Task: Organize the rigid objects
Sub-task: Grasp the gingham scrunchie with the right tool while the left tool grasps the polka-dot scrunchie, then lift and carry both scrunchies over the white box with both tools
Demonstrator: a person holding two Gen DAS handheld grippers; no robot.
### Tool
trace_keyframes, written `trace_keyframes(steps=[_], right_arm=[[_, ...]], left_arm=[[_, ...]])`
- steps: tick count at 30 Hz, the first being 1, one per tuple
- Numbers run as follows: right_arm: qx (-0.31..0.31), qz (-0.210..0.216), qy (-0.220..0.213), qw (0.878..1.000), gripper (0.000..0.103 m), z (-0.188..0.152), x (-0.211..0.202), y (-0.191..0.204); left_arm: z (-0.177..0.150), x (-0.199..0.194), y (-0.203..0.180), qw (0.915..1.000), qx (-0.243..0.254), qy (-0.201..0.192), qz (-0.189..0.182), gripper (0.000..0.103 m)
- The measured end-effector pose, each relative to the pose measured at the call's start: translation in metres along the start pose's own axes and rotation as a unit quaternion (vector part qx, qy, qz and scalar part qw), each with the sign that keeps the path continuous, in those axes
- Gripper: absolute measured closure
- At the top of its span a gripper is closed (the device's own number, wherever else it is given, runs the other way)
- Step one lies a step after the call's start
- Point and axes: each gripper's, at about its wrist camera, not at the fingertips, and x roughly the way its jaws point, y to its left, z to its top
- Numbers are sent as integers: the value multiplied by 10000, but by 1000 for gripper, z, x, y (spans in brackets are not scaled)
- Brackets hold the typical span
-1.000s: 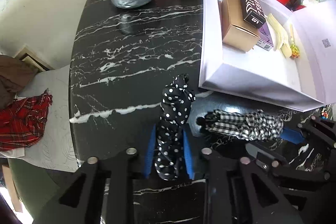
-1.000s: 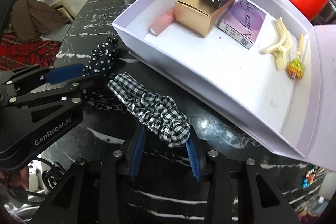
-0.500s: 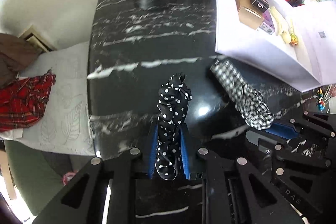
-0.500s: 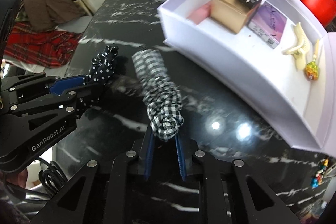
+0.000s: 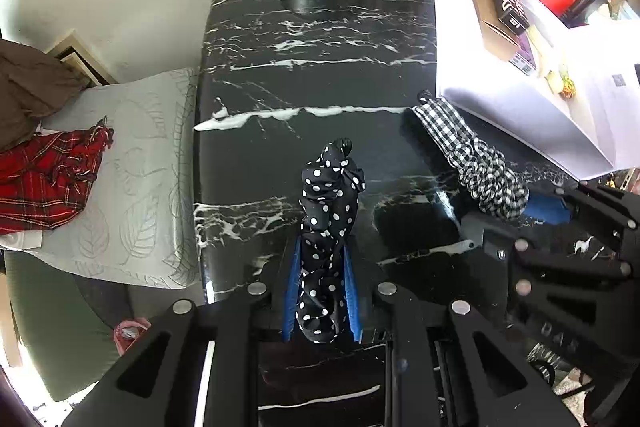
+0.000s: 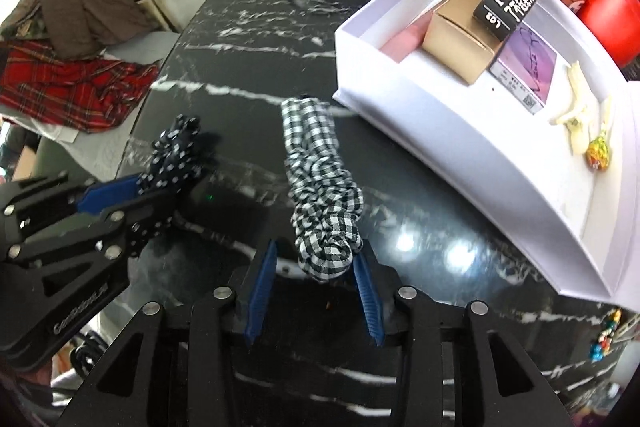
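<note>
While both claws hang over the black marble table (image 5: pixel 320 39), I work beside the white box (image 6: pixel 448 147), which sits at the table's right side and already holds a tan carton (image 6: pixel 456 27), a black carton (image 6: pixel 508 7) lying across it, a purple pack (image 6: pixel 528 67), a pink bar (image 6: pixel 400 43), a cream hair clip (image 6: pixel 574 115) and a small bright sweet (image 6: pixel 597 157).

My left claw (image 5: pixel 322 291) is closed tight on the dotted scrunchie (image 5: pixel 328 211); both blue pads press its lower end, and the rest stands up out of the grip, clear of the table.

My right claw (image 6: pixel 316 291) has just been opening. The checked scrunchie (image 6: pixel 320 195) lies between its fingers (image 6: pixel 366 291), but there is a clear gap at the left pad and I cannot tell whether the right pad touches the cloth. I judge this a release onto the table, just short of the box's near wall.

To do it well, I think I should spread the right claw fully before I lift, so no fold of cloth snags on a ribbed pad and drags along. I should lift straight up, not sideways toward the box wall. The two scrunchies lie near each other, so I want to keep the left claw off to its own side and firmly shut until it has a spot. Soft cloth springs back when let go, so it is best set down low and not dropped.
</note>
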Motion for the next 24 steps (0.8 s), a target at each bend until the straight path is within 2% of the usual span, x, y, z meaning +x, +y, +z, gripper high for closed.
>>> trace_keyframes(steps=[6,9,10,24], right_arm=[[-40,-81,-131,9999,63,13,2,-1],[-192,-154,-215,9995,84,14,3,5],[-274,-205,-218,9992,86,15,4,9],[-71,17,-253,9997,87,-10,-15,4]], left_arm=[[4,0,5,10000,-88,-34,19,83],[3,0,5,9999,-117,-48,35,83],[3,0,6,9999,-132,-52,32,83],[3,-18,7,9997,-181,-175,4,83]])
